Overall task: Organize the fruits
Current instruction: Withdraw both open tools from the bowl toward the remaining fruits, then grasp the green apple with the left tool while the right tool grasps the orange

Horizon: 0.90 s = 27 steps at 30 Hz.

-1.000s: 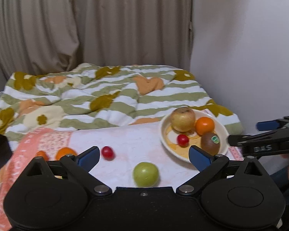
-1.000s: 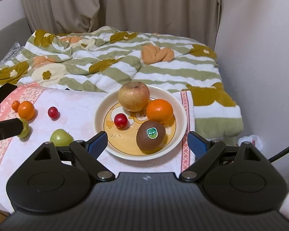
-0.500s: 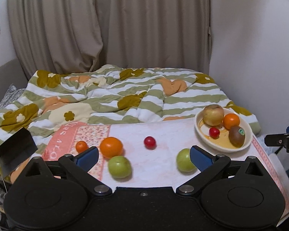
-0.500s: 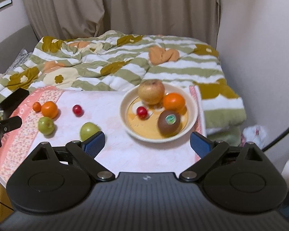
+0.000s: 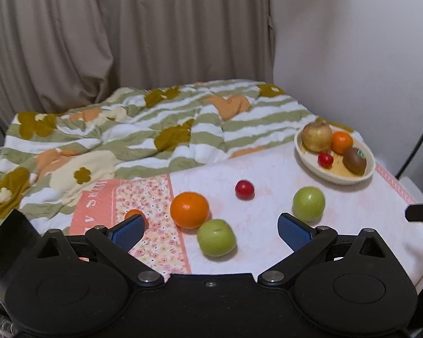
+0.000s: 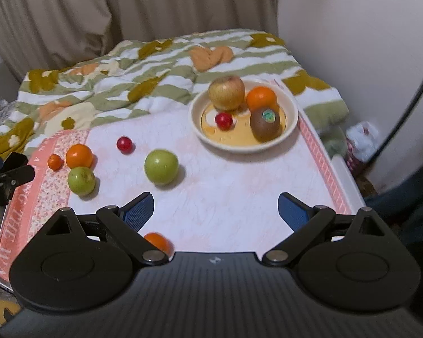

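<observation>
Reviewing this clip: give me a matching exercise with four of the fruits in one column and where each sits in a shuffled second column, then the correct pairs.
Things:
1. kiwi
2. large orange
3. russet apple
4. loose red cherry tomato

Places:
A. on the floral strip of the cloth, beside a green fruit
B. back of the bowl, near the blanket
C. on the pale cloth, alone, between the bowl and the large orange
D. front right of the bowl, sticker up

Pairs: 1-D, 2-A, 3-B, 4-C
</observation>
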Tool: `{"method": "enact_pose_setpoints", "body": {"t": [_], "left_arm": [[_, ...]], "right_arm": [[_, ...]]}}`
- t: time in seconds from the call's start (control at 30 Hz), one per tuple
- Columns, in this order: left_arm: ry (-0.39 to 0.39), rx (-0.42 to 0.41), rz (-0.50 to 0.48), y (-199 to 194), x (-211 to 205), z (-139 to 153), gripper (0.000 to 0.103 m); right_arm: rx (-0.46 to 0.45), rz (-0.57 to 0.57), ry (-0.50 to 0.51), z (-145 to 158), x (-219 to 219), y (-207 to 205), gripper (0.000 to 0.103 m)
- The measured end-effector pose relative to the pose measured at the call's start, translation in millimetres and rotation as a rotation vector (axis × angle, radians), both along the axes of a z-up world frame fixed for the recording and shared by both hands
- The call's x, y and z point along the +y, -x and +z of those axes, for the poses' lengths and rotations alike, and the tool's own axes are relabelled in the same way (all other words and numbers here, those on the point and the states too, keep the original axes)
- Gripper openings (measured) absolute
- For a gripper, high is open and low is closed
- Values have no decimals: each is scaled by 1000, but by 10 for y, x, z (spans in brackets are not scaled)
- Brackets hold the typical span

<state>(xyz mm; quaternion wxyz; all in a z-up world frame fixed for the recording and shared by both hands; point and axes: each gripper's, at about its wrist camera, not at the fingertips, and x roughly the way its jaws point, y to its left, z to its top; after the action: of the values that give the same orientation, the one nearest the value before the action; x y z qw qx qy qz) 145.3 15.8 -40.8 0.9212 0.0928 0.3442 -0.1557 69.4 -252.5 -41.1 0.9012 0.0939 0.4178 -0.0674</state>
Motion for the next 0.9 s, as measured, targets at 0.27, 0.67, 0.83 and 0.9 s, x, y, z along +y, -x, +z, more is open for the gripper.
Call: {"method": "enact_pose_setpoints", "body": {"t": [0.27,0.67,0.83,0.9], "left_arm": [[25,94,-59,-426,178,-300,102],[130,288,-37,-884,127,-818,84],[173,341,-23,-947,129,-948,73],[186,356,-27,-974,118,-985,69]], "right_arm": [[55,-97,-28,-394,450,56,103],[108,-81,-5,-805,764,-78,103],[127,-88,3,-874,776,-143,103],[134,-86,-1,-899,778,-154,99]]}}
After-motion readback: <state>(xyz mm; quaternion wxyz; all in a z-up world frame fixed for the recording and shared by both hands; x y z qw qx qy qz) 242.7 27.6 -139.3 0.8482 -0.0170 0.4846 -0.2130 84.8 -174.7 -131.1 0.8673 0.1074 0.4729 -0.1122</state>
